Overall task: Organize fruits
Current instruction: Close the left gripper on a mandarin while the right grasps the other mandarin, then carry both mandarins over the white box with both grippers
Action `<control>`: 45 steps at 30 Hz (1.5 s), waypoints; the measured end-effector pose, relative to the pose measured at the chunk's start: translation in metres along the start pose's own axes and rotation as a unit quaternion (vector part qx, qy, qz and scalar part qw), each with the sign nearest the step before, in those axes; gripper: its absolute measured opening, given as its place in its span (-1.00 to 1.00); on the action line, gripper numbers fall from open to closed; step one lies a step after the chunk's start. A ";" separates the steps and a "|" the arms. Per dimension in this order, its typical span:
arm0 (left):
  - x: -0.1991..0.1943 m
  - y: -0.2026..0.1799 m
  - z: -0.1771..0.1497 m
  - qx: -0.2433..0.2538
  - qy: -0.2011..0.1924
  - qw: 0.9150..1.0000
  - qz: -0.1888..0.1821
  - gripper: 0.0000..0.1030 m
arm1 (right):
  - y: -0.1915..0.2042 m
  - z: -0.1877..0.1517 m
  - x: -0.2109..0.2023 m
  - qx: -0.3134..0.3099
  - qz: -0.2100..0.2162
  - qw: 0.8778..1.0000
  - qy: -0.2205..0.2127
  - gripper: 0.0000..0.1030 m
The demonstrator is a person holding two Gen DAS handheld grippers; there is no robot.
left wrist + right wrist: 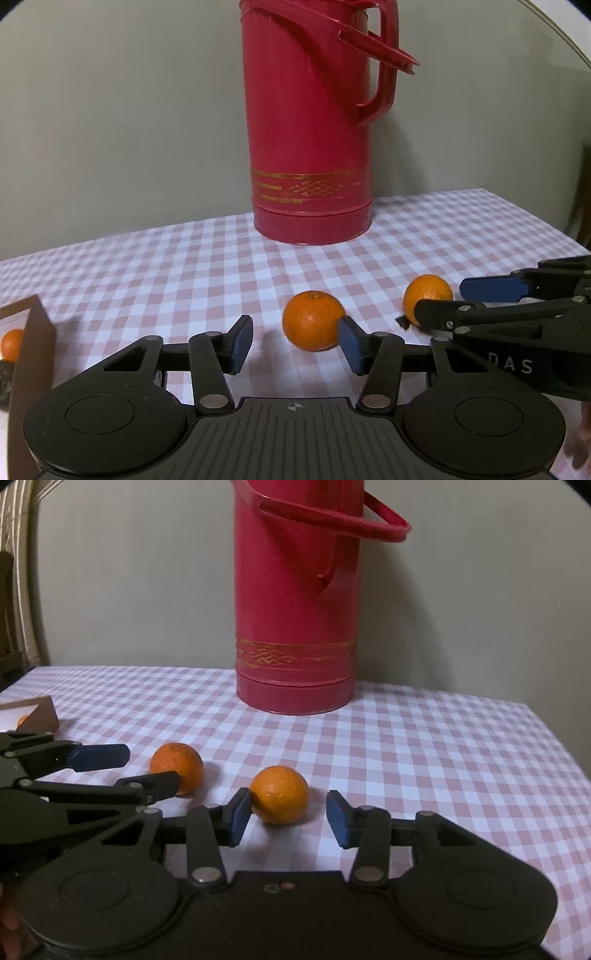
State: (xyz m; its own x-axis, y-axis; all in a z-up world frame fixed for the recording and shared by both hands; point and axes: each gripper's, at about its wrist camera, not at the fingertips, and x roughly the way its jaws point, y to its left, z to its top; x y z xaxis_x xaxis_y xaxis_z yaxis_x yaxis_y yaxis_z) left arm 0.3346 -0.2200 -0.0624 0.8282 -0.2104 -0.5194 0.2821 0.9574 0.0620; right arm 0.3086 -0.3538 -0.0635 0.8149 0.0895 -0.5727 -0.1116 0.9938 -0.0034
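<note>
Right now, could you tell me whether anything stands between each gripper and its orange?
Nothing visible does. The left gripper faces the left orange over bare cloth, and the right gripper faces the right orange. The flask stands behind both.

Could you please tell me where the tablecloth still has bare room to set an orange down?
Bare cloth lies right of the red flask, out to the table edge, and between the flask and the brown box. It is crowded in front, where the left gripper and right gripper flank two oranges.
</note>
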 end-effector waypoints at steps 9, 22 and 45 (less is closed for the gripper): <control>0.023 0.006 0.009 -0.022 0.015 0.999 -0.028 0.02 | -0.023 0.007 0.019 0.044 0.046 0.998 0.011 -0.25; 0.012 0.003 0.004 -0.021 0.000 1.000 -0.013 -0.23 | -0.011 0.004 0.019 0.024 0.034 0.999 0.005 -0.49; -0.124 0.034 -0.036 -0.037 -0.064 0.997 0.013 -0.23 | 0.038 -0.010 -0.093 -0.013 0.007 0.999 -0.045 -0.49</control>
State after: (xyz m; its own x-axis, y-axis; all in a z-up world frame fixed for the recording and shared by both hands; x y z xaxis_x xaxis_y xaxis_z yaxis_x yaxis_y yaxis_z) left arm 0.2241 -0.1547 -0.0271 0.8913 -0.2039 -0.4050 0.2267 0.9739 0.0087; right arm 0.2232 -0.3253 -0.0186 0.8606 0.1110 -0.4971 -0.1375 0.9904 -0.0168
